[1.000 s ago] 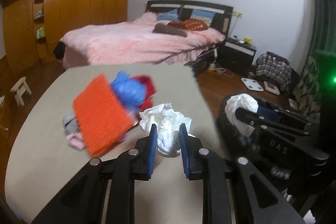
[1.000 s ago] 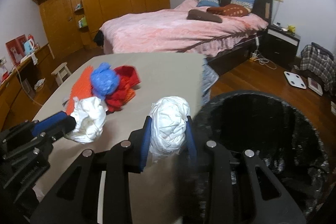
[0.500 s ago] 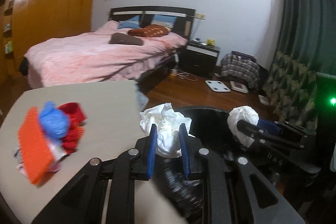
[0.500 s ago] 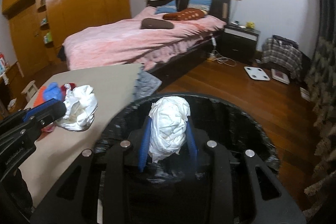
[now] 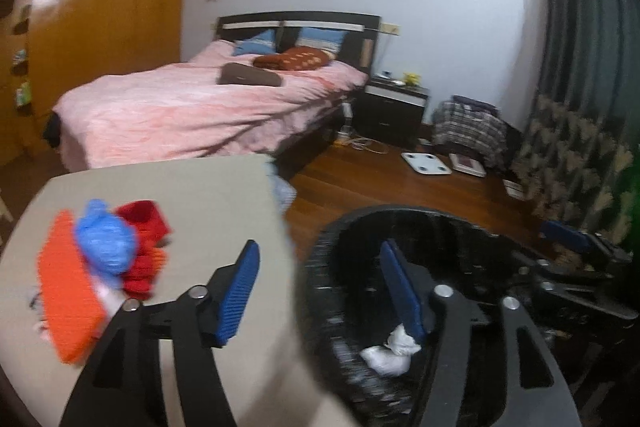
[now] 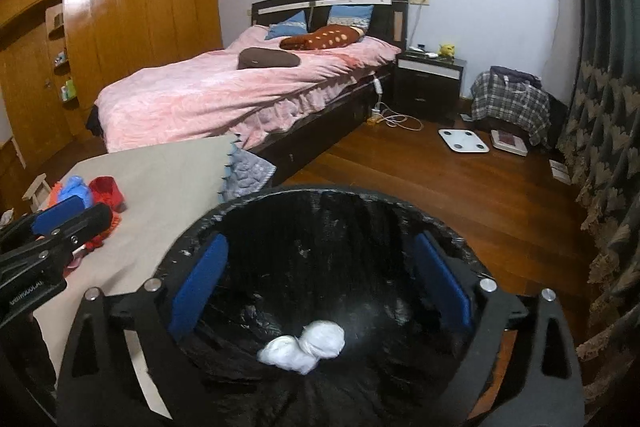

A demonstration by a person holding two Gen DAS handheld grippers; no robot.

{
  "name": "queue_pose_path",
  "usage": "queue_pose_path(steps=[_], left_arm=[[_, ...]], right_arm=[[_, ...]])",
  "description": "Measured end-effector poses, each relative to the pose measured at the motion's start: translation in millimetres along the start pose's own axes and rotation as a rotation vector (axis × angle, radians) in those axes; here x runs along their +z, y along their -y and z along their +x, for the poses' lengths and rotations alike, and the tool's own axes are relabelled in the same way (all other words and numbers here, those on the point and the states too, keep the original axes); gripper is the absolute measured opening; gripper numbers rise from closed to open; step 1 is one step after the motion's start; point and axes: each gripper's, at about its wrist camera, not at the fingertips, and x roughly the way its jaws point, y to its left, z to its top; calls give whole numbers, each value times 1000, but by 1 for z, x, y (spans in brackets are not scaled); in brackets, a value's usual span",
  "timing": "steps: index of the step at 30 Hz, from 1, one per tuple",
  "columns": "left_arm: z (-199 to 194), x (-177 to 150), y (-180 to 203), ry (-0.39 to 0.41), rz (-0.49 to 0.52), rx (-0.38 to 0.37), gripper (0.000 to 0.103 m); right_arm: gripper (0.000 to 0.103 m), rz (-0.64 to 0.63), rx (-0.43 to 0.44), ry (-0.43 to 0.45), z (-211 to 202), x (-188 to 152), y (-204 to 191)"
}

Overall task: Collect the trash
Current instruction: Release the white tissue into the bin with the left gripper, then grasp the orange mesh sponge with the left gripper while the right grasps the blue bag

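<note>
Two white crumpled wads [image 6: 304, 346] lie at the bottom of a black-lined trash bin [image 6: 384, 199]; they also show in the left wrist view [image 5: 387, 354]. My right gripper [image 6: 318, 277] is open and empty over the bin. My left gripper [image 5: 320, 267] is open and empty, straddling the bin's rim [image 5: 316, 259] beside the table. A blue bag [image 5: 105, 242], an orange pad [image 5: 66, 291] and a red cloth [image 5: 145, 241] lie piled on the beige table [image 5: 208, 195].
The pile also shows in the right wrist view [image 6: 90, 191], behind the left gripper [image 6: 52, 227]. A pink bed [image 6: 224, 95], a nightstand [image 6: 428, 83], a white scale [image 6: 463, 141] and a curtain [image 6: 600, 131] stand beyond on the wooden floor.
Both grippers swung from the table to over the bin, opened and let go of their white wads, which now lie in the bin.
</note>
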Motion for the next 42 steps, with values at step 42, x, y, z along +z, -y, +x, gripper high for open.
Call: queue_pose_path(steps=[42], left_arm=[[-10,-66,-218,-115,-258,329,57]], right_arm=[[96,-222,332,-68,72,3,-224]])
